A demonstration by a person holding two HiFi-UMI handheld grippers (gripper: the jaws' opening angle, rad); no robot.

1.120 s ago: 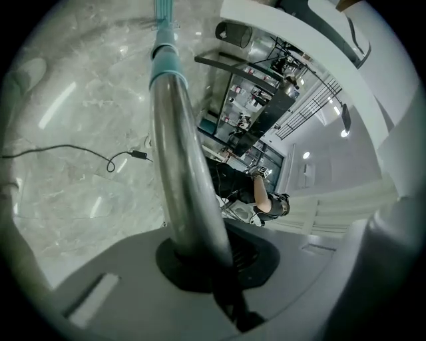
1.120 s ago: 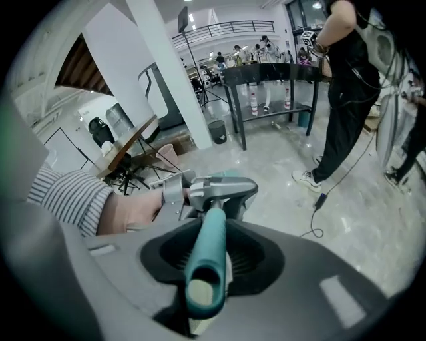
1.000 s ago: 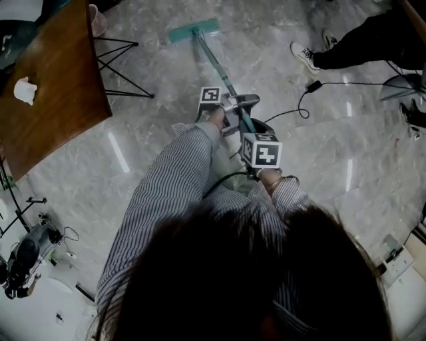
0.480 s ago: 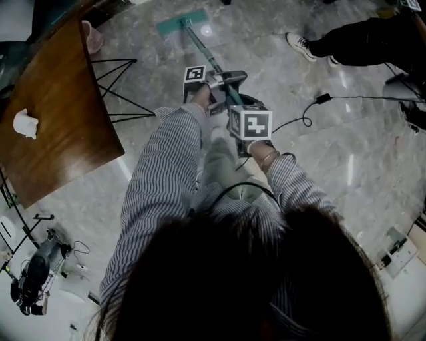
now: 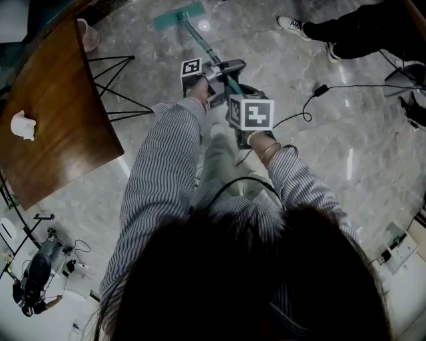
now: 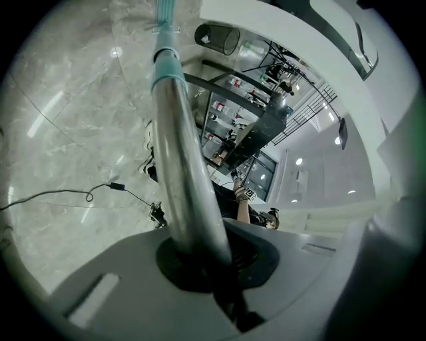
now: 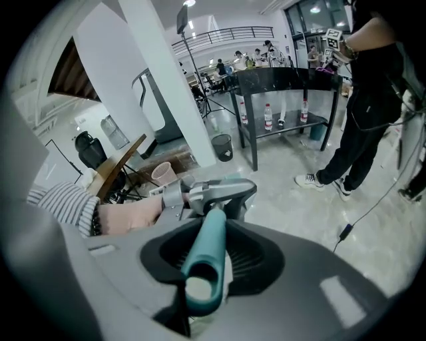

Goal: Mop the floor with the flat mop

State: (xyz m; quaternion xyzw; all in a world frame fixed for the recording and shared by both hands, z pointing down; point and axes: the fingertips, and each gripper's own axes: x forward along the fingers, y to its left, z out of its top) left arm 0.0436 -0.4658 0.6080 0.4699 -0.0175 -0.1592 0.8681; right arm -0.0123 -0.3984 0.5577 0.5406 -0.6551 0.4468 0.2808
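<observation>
Your left claw [image 6: 193, 256] is clenched on the silver metal pole [image 6: 176, 133], and your right claw [image 7: 203, 266] grips the teal grip end [image 7: 206, 246] above it. The flat teal mop head [image 5: 178, 16] lies on the pale marble floor [image 5: 319, 153] ahead. Swing left and it may snag the black wire legs [image 5: 116, 86] nearby, twisting the pole in your grip.

Looking down on pale grey marble floor [image 5: 379, 146], gleaming with streaks of ceiling light. Taking in, at the left, a brown wooden table [image 5: 53, 126] standing on thin black wire legs [image 5: 116, 90], a pink bin [image 5: 88, 34] sitting by its far corner. Finding a black cable [image 5: 319, 88] lying loose at the right. Farther off, facing a broad white pillar [image 7: 156, 86], a black bin [image 7: 222, 147] and a black shelf table [image 7: 286, 80] carrying bottles [image 7: 268, 116].
</observation>
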